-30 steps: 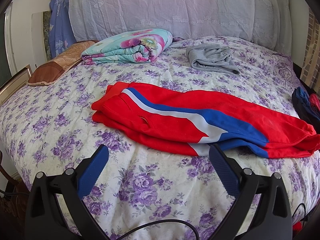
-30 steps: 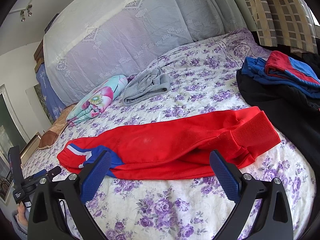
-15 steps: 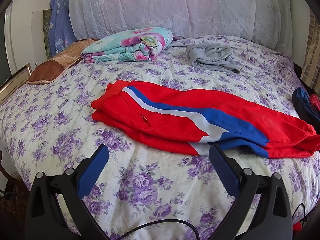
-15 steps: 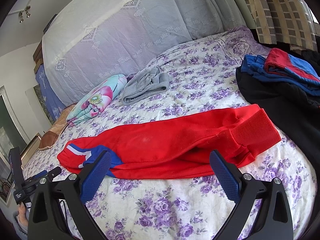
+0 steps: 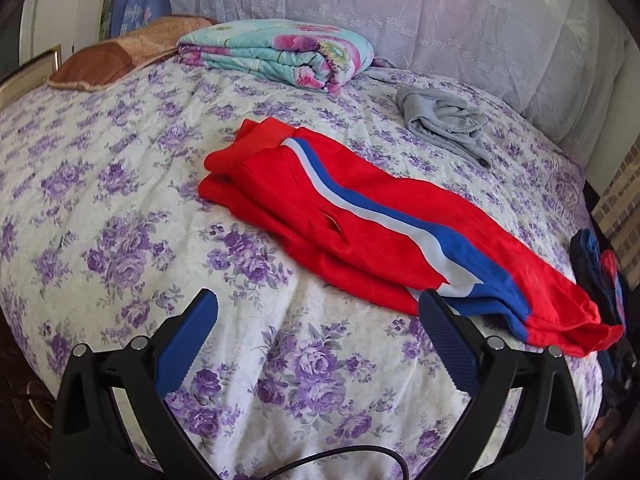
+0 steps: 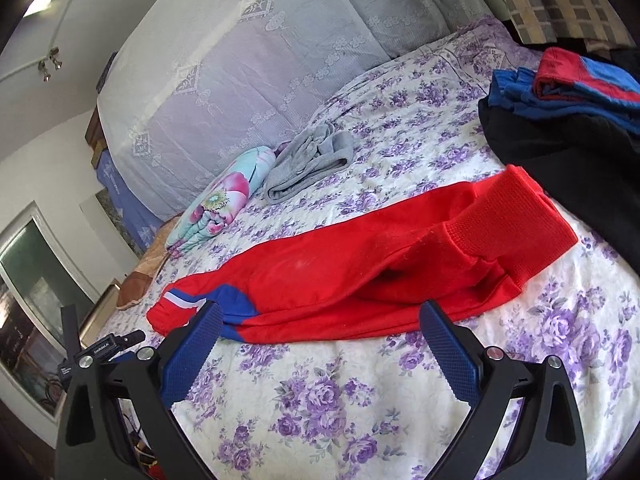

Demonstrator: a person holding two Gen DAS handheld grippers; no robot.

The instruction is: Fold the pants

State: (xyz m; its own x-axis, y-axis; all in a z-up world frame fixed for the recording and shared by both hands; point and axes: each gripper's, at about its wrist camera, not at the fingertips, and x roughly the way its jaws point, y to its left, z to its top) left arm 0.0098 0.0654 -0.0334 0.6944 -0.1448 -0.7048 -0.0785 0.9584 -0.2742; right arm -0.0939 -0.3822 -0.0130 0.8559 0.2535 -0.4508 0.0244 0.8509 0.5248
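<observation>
Red pants (image 5: 360,224) with a white and blue side stripe lie lengthwise on the floral bedspread (image 5: 120,220), legs folded onto each other, waistband at the far left. In the right wrist view the pants (image 6: 360,272) show with the ribbed cuffs at the right. My left gripper (image 5: 318,304) is open and empty, just short of the pants' near edge at mid-leg. My right gripper (image 6: 320,314) is open and empty, just before the near edge of the lower legs.
A folded floral quilt (image 5: 280,52) and a crumpled grey garment (image 5: 444,120) lie near the headboard. A brown cushion (image 5: 100,68) sits at the far left. A pile of dark, blue and red clothes (image 6: 568,112) lies at the right edge of the bed.
The left gripper has swung left and tilted, so the pants now run diagonally in its view. The right gripper has edged closer to the pants. Both stay open.
</observation>
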